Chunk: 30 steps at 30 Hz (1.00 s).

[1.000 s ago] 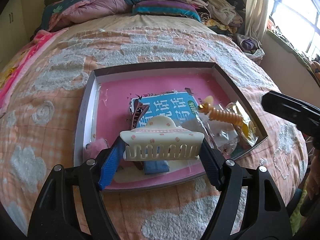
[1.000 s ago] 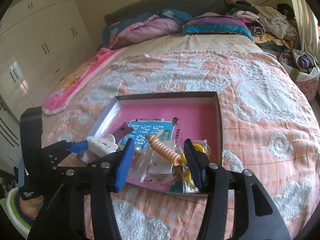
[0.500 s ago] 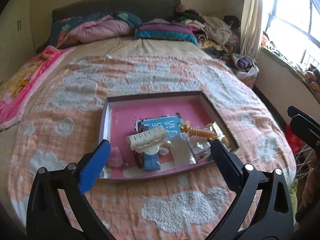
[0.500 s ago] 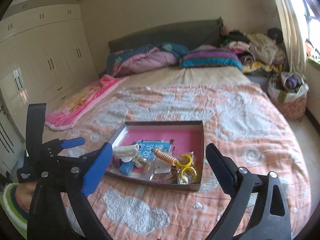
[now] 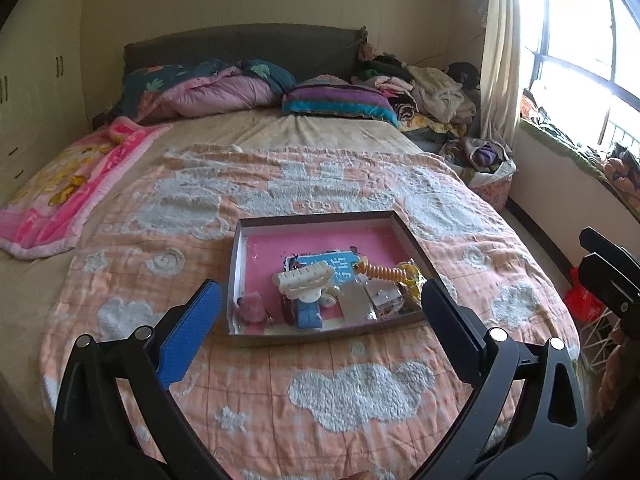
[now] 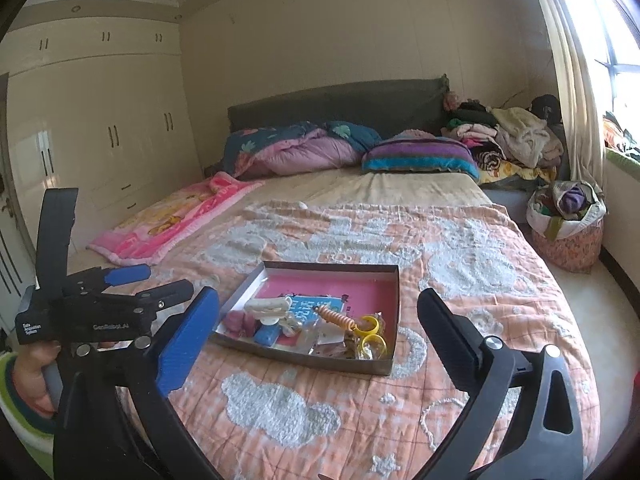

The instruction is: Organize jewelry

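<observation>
In the left wrist view the left gripper sits low in the frame with its jaws spread wide and nothing between them, one blue finger at lower left and one black finger at lower right. Past the fingertips, at the centre of the frame, a shallow box with a pink floor lies on the orange quilt that covers the bed. A cream hair claw rests in the middle of the box, lying on top of other pieces, with a blue booklet just behind it, a pink fuzzy item in the near left corner, and an orange spiral hair tie to the right among clear plastic bags. In the right wrist view the right gripper is likewise wide open and empty, its fingers framing the same box at mid-frame; yellow rings show near the box's right wall. The left gripper appears at the left edge of that view, held in a hand, well apart from the box. Pillows and folded bedding lie along the dark headboard in the upper part of both frames
</observation>
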{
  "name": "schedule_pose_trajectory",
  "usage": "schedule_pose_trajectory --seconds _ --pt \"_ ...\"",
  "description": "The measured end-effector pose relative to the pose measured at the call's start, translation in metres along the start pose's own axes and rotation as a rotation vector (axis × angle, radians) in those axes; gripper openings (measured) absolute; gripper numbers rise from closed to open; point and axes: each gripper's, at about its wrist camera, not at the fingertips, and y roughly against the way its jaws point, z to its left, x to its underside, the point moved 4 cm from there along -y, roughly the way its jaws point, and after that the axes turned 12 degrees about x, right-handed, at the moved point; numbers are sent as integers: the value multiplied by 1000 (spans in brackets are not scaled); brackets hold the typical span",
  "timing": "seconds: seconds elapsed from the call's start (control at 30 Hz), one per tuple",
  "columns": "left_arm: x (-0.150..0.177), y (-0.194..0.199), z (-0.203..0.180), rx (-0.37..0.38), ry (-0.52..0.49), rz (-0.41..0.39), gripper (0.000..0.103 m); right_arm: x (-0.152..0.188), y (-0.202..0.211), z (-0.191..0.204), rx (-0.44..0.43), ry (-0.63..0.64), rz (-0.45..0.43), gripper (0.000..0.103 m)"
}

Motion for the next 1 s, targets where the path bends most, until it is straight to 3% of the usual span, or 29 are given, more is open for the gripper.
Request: schedule_pose_trajectory --seconds 0.5,0.63,1.0 --pt "57 23 6 -19 55 19 94 42 35 13 -9 15 -7 99" --pt "73 21 6 -35 56 26 94 59 35 18 32 58 -2 99" --pt "115 2 10 -45 49 111 94 109 9 12 88 0 143 99"
